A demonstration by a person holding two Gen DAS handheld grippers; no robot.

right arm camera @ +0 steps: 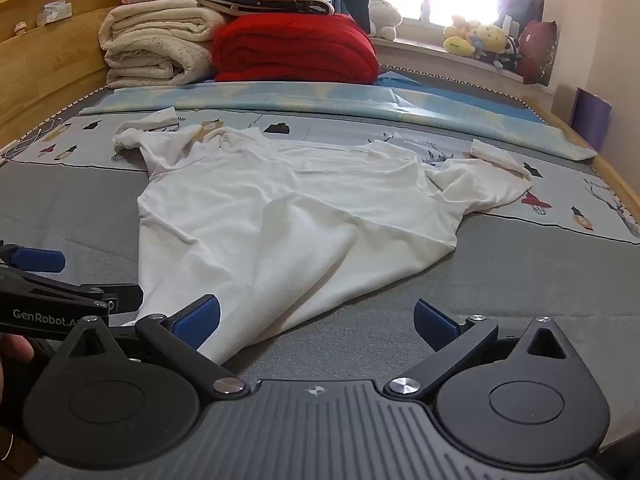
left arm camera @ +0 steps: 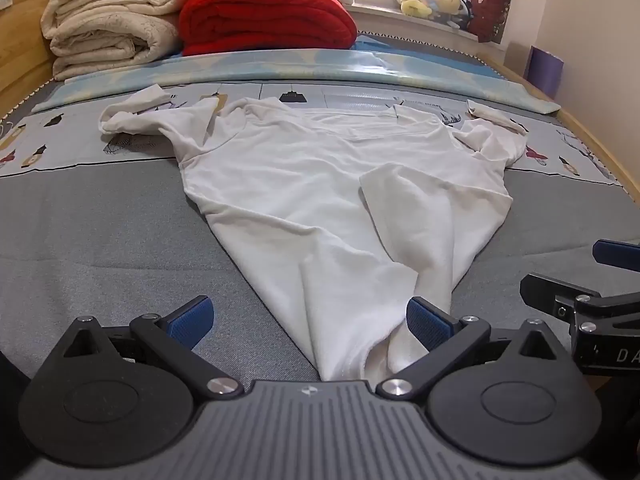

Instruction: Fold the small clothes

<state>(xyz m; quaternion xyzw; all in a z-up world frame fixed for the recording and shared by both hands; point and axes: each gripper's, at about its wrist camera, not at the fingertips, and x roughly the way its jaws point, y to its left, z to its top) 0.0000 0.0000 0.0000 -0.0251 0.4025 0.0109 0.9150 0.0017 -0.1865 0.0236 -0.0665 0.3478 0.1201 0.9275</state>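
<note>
- The white T-shirt (left arm camera: 320, 184) lies spread on the grey bedsheet (left arm camera: 100, 248), collar end away from the cameras and near the patterned strip of the bedding. Its two short sleeves stick out to either side, and the hem is bunched into a narrow point close to both grippers.
- Handling, as a judgement: thin, limp knit – light, not fragile, with no stiffness to hold a shape. It will drape and drag rather than slide as a sheet, and one lifted corner will pull the rest into wrinkles. A flap near the right side of the body (already doubled over on itself) shows how easily it creases.
- Where to take hold: the hem corners or the side seams look the best places to pinch, one edge per gripper, so the cloth can be pulled flat before any fold. The bunched hem needs spreading first.
- Left gripper (left arm camera: 310, 322): fingers spread wide, gripping nothing. The gathered hem runs up between them; the blue pad (left arm camera: 426, 320) on its right side touches or nearly touches the cloth, while the other pad sits over bare sheet.
- Right gripper (right arm camera: 316, 320): also spread wide and holding nothing. Its left pad (right arm camera: 204, 314) rests at the edge of the shirt's hem – whether on it or just beside it I cannot tell – and the other pad is over bare sheet.
- At the head of the bed, well apart from the shirt, are a folded red blanket (left arm camera: 264, 16) and cream quilts (left arm camera: 112, 28).
</note>
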